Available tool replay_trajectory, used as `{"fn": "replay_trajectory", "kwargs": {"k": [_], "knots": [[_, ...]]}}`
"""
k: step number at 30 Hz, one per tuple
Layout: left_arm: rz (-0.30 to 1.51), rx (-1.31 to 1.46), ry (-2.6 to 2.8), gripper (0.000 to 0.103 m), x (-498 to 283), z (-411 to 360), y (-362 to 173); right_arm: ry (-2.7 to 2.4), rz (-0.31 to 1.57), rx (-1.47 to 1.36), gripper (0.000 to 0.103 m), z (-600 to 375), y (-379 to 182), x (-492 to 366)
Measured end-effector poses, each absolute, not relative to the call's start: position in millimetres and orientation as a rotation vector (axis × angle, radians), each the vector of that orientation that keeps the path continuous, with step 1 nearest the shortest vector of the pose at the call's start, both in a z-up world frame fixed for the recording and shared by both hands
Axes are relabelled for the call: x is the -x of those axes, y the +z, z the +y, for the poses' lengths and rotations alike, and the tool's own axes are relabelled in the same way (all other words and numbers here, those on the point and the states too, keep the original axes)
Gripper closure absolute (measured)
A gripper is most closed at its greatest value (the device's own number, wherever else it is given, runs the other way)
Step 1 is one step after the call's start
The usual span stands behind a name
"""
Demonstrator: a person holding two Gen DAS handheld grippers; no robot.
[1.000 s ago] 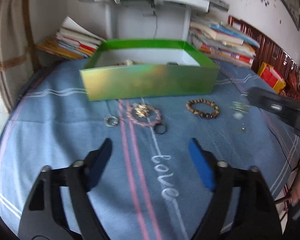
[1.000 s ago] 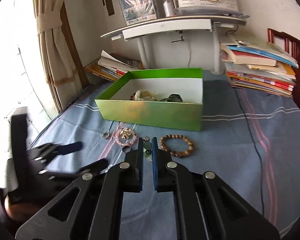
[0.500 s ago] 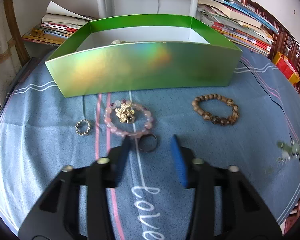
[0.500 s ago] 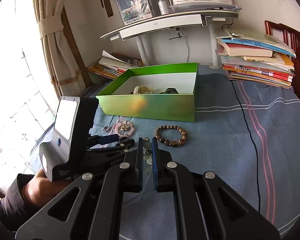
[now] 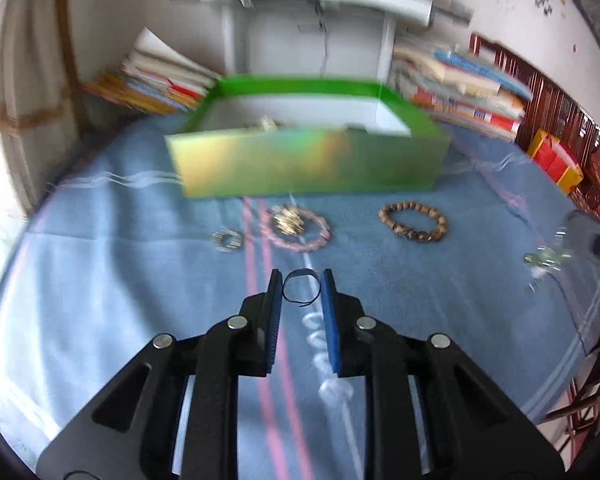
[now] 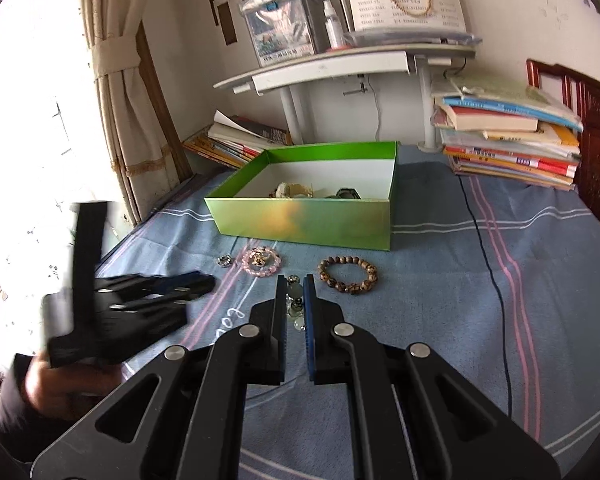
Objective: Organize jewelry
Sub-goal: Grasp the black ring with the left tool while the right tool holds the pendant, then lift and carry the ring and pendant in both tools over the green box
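Observation:
My left gripper (image 5: 301, 289) is shut on a thin dark ring (image 5: 300, 286) and holds it above the blue cloth. My right gripper (image 6: 295, 298) is shut on a pale green beaded bracelet (image 6: 295, 300), which also shows hanging at the right in the left wrist view (image 5: 547, 259). On the cloth lie a pink bead bracelet with a gold charm (image 5: 296, 227), a small silver ring (image 5: 227, 239) and a brown wooden bead bracelet (image 5: 413, 221). Behind them stands the open green box (image 5: 308, 164) with several pieces inside (image 6: 296, 191).
Stacks of books (image 6: 508, 140) lie at the back right and back left (image 6: 236, 140). A white desk leg (image 5: 230, 36) stands behind the box. A black cable (image 6: 488, 264) runs over the cloth on the right. A curtain (image 6: 116, 92) hangs left.
My left gripper closed on the dark ring and lifted it off the cloth, pulling back from the box. My right gripper stays shut on the green bracelet.

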State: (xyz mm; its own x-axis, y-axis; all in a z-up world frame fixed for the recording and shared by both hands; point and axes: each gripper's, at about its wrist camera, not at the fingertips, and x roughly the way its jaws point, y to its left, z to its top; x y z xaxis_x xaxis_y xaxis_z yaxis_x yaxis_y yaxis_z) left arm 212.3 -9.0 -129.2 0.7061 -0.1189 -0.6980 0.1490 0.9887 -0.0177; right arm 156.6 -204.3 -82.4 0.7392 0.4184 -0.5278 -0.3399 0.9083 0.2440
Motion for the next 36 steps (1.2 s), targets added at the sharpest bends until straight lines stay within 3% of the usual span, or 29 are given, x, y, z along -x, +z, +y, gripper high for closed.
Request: {"fn": "replay_trajectory", "kwargs": {"k": [12, 36], "knots": [[0.602, -0.013, -0.153, 0.084, -118, 29, -66, 0.406, 0.555, -0.089, 0.095, -180, -67, -111], [0.606, 0.024, -0.18, 0.083, -113, 42, -66, 0.379, 0.55, -0.068, 0.095, -168, -65, -103]]}}
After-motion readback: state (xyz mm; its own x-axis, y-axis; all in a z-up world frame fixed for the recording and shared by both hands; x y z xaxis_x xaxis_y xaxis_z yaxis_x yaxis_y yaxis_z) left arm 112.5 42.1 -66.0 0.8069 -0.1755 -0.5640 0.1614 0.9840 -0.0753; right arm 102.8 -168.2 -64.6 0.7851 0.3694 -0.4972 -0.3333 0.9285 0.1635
